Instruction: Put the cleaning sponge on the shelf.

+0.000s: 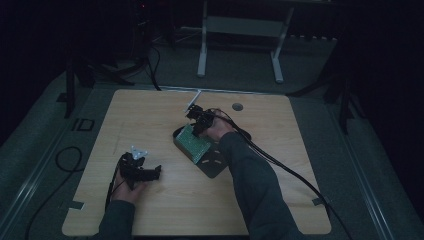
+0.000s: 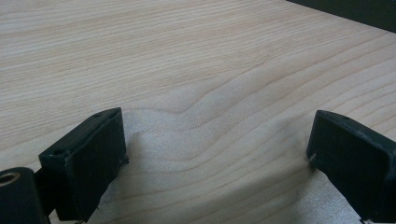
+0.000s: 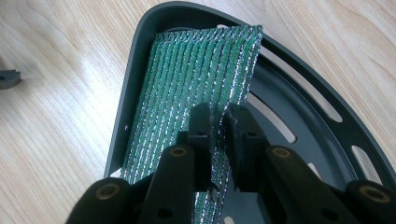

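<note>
One wooden table [image 1: 150, 120] fills the middle of the high view, with wide bare wood along its left and far right sides, and one dark slotted tray [image 3: 299, 84] sits near the center. One green, silver-threaded scrubbing pad [image 3: 196, 74] lies inside the tray against its curved rim. The right gripper [image 3: 218, 122] is clenched on the pad's edge, while the left gripper [image 2: 217, 154] rests released at lower left over bare wood.

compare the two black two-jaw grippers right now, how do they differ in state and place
The left gripper has its jaws wide apart with bare wooden table between them; the right gripper is shut on the green and silver mesh scouring pad. The left sits off near the table's front-left; the right is over the dark grey slotted tray. Both are black and hand-held.
</note>
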`<state>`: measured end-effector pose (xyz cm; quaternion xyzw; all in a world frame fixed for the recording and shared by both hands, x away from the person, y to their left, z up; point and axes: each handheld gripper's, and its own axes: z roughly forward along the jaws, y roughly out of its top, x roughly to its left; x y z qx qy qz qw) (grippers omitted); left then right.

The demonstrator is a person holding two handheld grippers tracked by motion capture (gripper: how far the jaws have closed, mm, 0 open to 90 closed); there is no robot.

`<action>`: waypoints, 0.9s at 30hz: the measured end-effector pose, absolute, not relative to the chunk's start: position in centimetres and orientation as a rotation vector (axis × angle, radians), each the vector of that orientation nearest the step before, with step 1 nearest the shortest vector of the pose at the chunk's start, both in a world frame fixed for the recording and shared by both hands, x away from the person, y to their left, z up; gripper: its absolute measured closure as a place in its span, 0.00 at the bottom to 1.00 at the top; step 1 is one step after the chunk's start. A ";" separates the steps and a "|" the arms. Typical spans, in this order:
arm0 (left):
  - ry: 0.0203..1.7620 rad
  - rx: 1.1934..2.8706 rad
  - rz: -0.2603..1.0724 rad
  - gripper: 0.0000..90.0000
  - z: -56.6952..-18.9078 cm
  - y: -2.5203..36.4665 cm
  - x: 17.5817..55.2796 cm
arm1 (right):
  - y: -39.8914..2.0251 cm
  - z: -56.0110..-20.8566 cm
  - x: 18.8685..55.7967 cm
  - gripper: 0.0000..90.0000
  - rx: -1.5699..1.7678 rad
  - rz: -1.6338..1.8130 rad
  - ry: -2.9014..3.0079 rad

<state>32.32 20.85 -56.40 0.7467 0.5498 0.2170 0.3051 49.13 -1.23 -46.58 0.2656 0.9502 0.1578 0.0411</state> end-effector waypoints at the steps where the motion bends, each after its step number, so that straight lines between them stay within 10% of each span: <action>1: 1.455 1.977 0.576 0.05 -56.4 20.9 32.3 | -1.2 -46.6 49.1 0.88 0.815 0.481 2.907; 27: 1.456 1.976 0.576 0.05 -56.4 20.8 32.3 | -1.3 -46.2 48.8 0.71 0.788 0.519 2.860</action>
